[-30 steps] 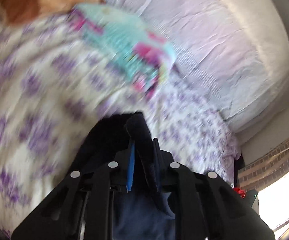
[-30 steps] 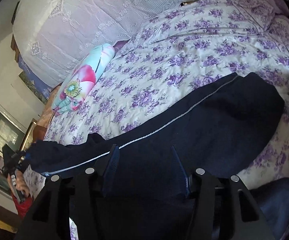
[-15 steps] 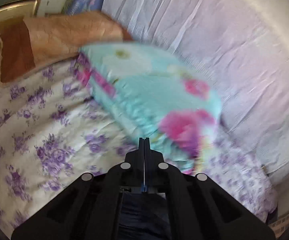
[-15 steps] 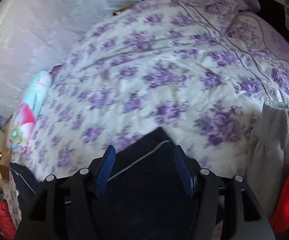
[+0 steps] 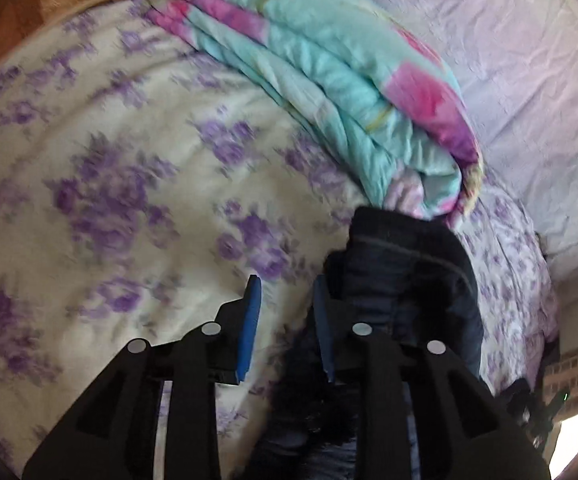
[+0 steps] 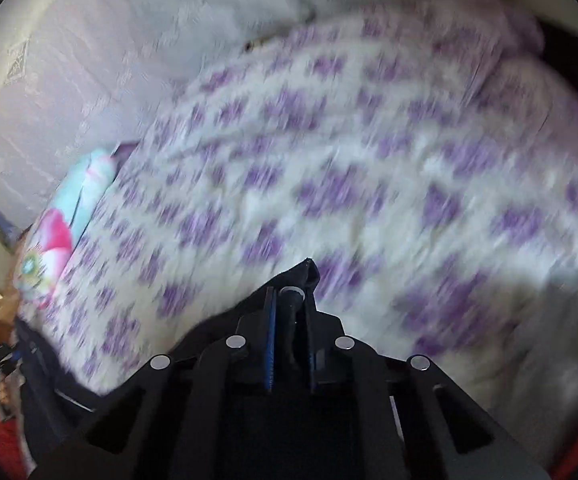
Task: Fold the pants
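Note:
Dark navy pants [image 5: 409, 276] lie bunched on the purple-flowered bed sheet [image 5: 109, 184], just below a folded quilt. My left gripper [image 5: 285, 312] is beside their left edge. Its jaws are opening, and only sheet shows between the blue pads [image 5: 251, 320]. In the right wrist view, my right gripper [image 6: 289, 312] is closing its jaws on a raised fold of the pants [image 6: 307, 272], with dark cloth pinched between the pads. The rest of the pants [image 6: 217, 328] trails down and to the left under that gripper.
A folded turquoise and pink quilt [image 5: 349, 80] lies across the sheet near the pants; it also shows as the quilt [image 6: 85, 184] at the left. Pale lilac bedding [image 5: 529, 80] rises behind. A wooden edge [image 5: 21, 12] is at the top left. The right wrist view is blurred.
The left gripper held the pants shut a second ago; it has now come apart, with the pants lying beside it near the quilt. The right jaws have gone from wide apart to pinched on a fold.

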A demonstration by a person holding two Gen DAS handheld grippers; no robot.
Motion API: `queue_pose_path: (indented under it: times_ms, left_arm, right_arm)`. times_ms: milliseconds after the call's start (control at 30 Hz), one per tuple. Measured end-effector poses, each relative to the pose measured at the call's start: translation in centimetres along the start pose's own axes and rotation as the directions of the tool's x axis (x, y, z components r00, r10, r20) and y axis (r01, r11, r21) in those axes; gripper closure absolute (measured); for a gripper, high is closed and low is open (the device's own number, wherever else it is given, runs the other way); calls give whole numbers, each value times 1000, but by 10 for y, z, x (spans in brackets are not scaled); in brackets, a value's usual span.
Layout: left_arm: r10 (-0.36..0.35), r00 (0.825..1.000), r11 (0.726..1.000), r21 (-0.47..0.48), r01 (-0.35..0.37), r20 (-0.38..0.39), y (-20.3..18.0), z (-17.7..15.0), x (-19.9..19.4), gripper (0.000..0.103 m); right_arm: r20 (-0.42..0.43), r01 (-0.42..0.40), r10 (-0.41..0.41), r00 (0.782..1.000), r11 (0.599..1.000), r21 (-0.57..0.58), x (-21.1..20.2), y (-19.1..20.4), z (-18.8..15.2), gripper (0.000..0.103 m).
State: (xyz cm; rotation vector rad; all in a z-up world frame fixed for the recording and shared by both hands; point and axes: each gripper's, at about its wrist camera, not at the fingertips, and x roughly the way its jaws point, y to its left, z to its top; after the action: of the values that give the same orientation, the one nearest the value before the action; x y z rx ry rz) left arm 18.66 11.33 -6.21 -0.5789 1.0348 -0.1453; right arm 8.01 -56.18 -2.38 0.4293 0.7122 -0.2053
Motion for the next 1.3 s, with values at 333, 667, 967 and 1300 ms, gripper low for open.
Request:
queue_pose_path:
  times_ms: [333,667,967,1300]
  left_arm:
    - [-62,997,995,69,65,-49,-19,-5,18,36]
    - [-169,982,976,126,178,-82,-52,4,21,23]
    - [-140,989,974,170,147,-52,-65,-8,28,86]
    - [-161,987,984,-77,161,5,45,7,-33,88]
  right_arm:
    - [-33,324,-323,946,942,85,51,-52,11,83]
    - [110,121,-125,986,992,38,-13,15,0,60]
    - [-245,-360,284,927,860,-363,-10,218,-108,40]
    - [-259,-320,217,941,818,-478,-77,210,-165,36]
